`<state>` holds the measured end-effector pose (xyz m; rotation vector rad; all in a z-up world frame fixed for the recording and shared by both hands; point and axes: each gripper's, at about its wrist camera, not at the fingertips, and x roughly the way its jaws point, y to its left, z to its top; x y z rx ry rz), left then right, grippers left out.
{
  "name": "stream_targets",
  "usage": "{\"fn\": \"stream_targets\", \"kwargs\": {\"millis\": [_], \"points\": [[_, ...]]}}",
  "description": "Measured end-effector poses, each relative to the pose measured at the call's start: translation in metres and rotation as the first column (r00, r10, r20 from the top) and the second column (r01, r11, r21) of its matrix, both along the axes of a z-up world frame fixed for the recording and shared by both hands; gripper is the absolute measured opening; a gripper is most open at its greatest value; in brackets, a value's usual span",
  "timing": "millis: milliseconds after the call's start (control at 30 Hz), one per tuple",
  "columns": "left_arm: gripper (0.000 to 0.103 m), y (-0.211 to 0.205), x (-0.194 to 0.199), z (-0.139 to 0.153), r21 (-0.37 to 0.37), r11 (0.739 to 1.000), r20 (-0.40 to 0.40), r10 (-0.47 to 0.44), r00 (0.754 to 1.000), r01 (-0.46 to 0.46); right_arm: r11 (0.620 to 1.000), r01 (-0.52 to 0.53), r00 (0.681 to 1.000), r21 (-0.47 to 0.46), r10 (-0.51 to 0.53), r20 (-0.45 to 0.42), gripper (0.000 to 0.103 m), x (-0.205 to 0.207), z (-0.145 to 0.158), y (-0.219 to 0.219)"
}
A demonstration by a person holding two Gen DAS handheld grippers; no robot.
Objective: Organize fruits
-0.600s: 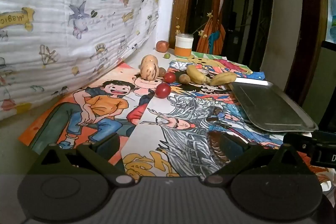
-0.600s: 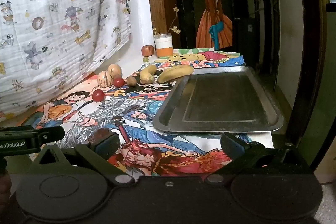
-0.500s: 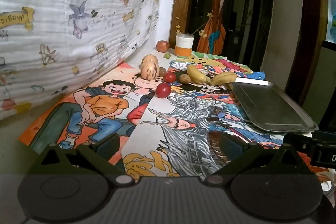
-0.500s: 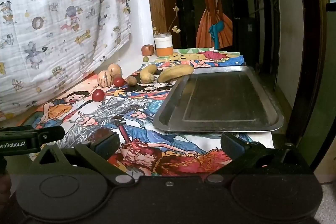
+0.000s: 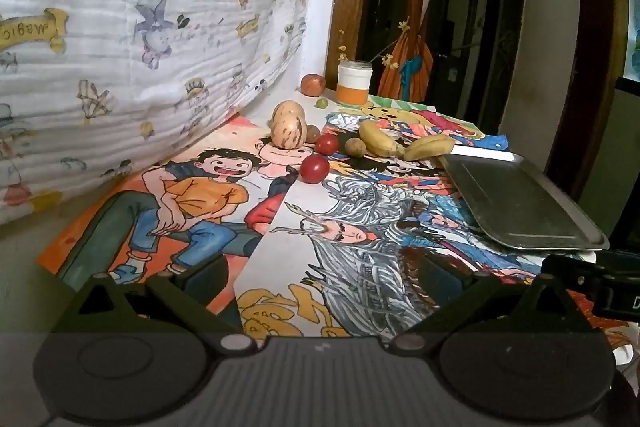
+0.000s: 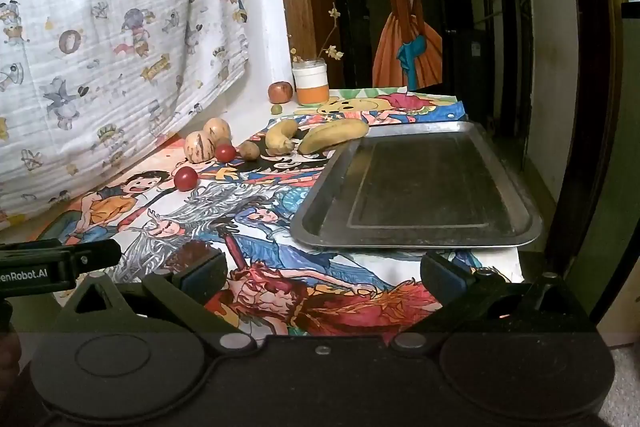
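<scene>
Fruit lies at the far end of a table covered with cartoon posters: two striped pale melons (image 5: 289, 131) (image 6: 199, 146), two red tomatoes (image 5: 314, 168) (image 6: 185, 178), a small brown fruit (image 5: 355, 147) (image 6: 249, 150) and two bananas (image 5: 427, 147) (image 6: 333, 135). An empty metal tray (image 5: 516, 203) (image 6: 416, 183) sits right of them. My left gripper (image 5: 320, 279) hovers open over the near posters, well short of the fruit. My right gripper (image 6: 324, 277) is open too, just before the tray's near rim. Nothing is between either pair of fingers.
An apple (image 6: 280, 92), a small green fruit (image 6: 276, 109) and an orange-and-white jar (image 6: 311, 83) with twigs stand at the far edge by the wall. A patterned white cloth (image 5: 140, 27) hangs along the left. A dark doorway lies beyond the table.
</scene>
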<state>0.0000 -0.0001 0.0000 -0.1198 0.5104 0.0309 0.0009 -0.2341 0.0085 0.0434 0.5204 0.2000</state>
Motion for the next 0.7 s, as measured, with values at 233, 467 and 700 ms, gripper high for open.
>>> {"fn": "stream_targets", "kwargs": {"millis": [233,467,700], "points": [[0.103,0.0001,0.0,0.0,-0.001,1.0,-0.003,0.0,1.0,0.0,1.0,0.0,1.0,0.0,0.0,-0.003,0.103,0.0006,0.0002,-0.0001],[0.103,0.0001,0.0,0.0,-0.001,1.0,-0.004,0.0,1.0,0.0,1.0,0.0,1.0,0.0,0.0,-0.005,0.103,0.0006,0.0007,-0.0008],[0.103,-0.0001,-0.0007,0.0001,-0.001,1.0,-0.006,0.0,1.0,0.0,1.0,0.0,1.0,0.001,0.0,-0.007,0.103,0.0009,0.0,-0.001]]}}
